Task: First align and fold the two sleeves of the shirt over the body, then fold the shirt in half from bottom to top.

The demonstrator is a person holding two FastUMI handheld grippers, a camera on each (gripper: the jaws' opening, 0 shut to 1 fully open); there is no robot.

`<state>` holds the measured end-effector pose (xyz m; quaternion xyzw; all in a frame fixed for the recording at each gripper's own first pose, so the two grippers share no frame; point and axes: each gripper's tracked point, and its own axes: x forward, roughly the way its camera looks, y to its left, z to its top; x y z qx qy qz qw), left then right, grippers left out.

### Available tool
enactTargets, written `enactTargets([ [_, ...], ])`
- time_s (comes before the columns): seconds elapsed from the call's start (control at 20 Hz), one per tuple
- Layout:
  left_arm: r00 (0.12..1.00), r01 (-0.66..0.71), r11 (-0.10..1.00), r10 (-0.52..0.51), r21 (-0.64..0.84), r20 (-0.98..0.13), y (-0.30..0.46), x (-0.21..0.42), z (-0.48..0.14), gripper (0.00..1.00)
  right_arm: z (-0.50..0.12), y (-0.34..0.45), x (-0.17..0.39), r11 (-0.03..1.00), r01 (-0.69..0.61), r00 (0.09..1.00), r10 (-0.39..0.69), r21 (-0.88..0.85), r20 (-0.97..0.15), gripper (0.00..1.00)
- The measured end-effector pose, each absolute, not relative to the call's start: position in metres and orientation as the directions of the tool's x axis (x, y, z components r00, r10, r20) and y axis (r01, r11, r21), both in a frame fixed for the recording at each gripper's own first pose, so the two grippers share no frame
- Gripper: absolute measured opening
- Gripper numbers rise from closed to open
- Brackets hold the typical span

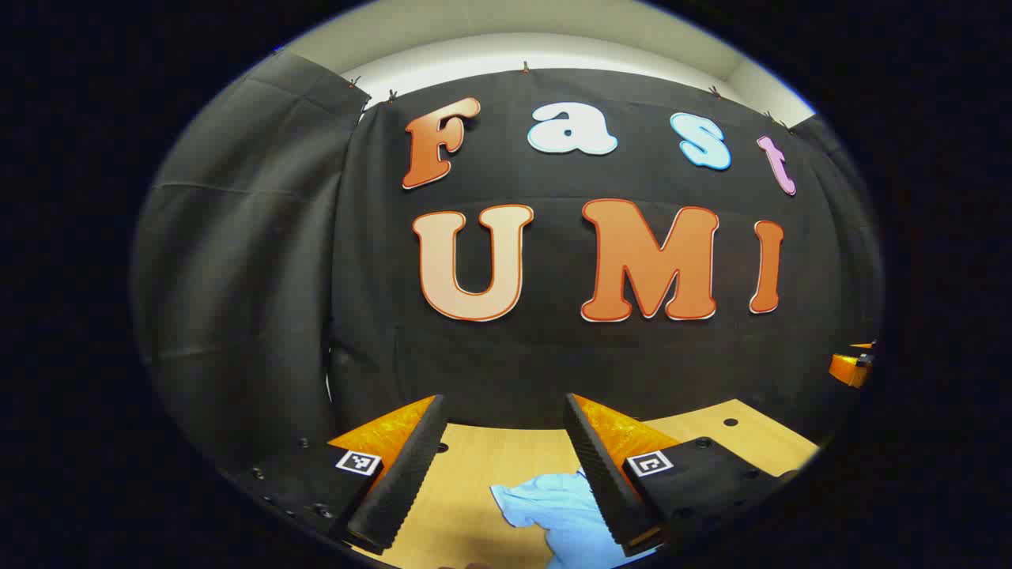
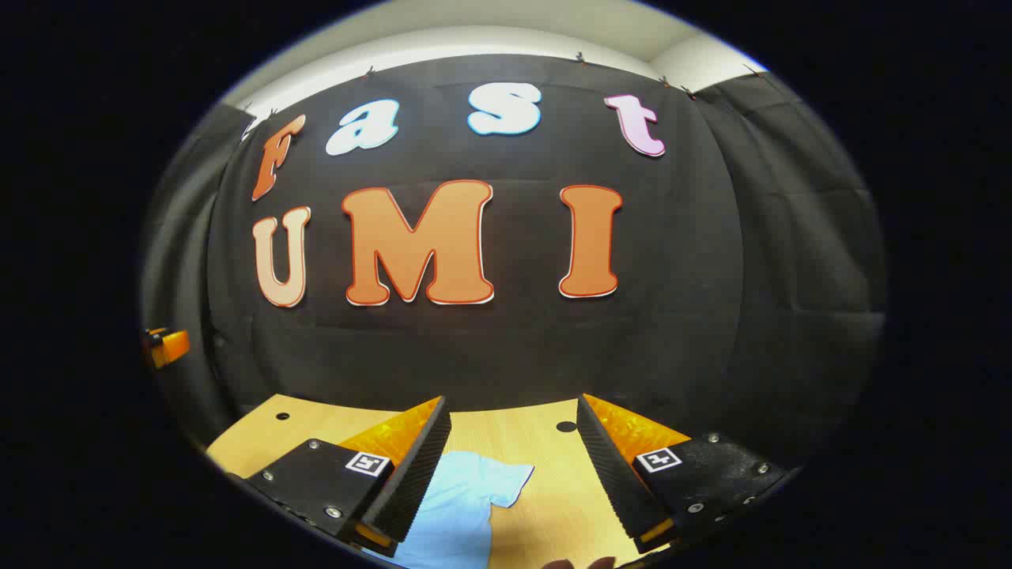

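Both sleeves of the light blue shirt (image 1: 565, 514) are lying spread out flat on the desk (image 2: 538, 442), so by my judgement nothing is folded yet and the sleeve folds and the bottom-to-top fold are all waiting. The left gripper (image 1: 502, 466) and right gripper (image 2: 514, 466) are both hovering above the shirt with jaws spread wide, gripping nothing. The left gripper view is catching the shirt's one sleeve, the right gripper view is catching the opposite sleeve (image 2: 506, 478).

— What's under the left tool (image 1: 502, 466)?
— Its fingers stand apart above the worktop (image 1: 466, 474); a light blue shirt (image 1: 557, 514) sleeve lies near, touching nothing.
— Far right?
— The other tool's (image 1: 852, 365) edge.
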<state>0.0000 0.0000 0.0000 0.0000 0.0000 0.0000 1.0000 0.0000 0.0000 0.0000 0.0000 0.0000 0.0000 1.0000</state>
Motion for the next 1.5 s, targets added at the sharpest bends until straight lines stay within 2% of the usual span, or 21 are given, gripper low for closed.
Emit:
enactTargets([
  [0.25,0.999,0.035,0.998,-0.036,-0.046,-0.029,-0.009,0.021,-0.012,0.97,-0.005,0.023,0.007,0.999,-0.031,0.998,0.032,0.029,-0.052,1.00],
  [0.3,0.999,0.034,0.999,-0.035,-0.041,-0.032,-0.013,0.024,-0.013,0.97,-0.003,0.020,0.010,0.999,-0.030,0.998,0.031,0.023,-0.049,0.98],
  [0.95,0.998,-0.020,0.999,0.018,-0.025,-0.063,-0.043,0.026,-0.022,0.97,-0.021,-0.020,0.046,0.998,-0.054,0.989,0.055,0.015,-0.137,0.98],
  [1.3,0.998,-0.010,1.000,0.010,0.005,-0.067,-0.042,0.039,-0.022,0.97,-0.044,-0.024,0.047,0.999,-0.028,0.974,0.020,-0.035,-0.224,0.98],
  [1.5,0.997,0.007,1.000,-0.008,-0.011,-0.081,-0.045,0.039,-0.029,0.97,-0.068,-0.018,0.052,0.998,-0.040,0.944,0.020,-0.053,-0.330,0.97],
])
